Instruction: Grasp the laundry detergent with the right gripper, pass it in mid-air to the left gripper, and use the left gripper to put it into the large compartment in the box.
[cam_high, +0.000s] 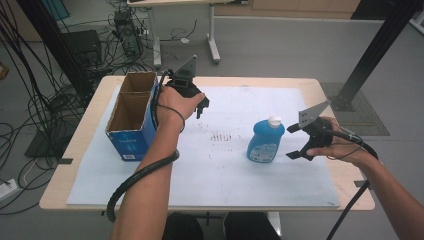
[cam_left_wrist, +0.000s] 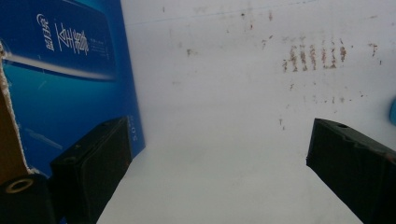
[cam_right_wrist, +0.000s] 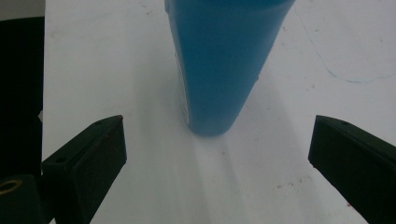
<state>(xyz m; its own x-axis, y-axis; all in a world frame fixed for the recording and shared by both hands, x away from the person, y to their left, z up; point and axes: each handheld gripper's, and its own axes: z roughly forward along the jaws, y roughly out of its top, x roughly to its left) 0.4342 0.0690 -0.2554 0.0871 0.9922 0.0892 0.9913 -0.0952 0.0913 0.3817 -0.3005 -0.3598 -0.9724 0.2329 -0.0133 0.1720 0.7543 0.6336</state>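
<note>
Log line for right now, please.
left gripper: open, beside box | right gripper: open, facing upright blue bottle, apart | nothing held

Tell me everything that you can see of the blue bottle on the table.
The blue bottle looks like plastic, with a white cap and a pale label on its front. It stands upright on the white sheet that covers the table, right of the middle. Nothing touches it except the sheet. The right gripper is beside it, jaws wide open and pointed at it; in the right gripper view the bottle's lower body stands ahead of the jaws, not between them.
</note>
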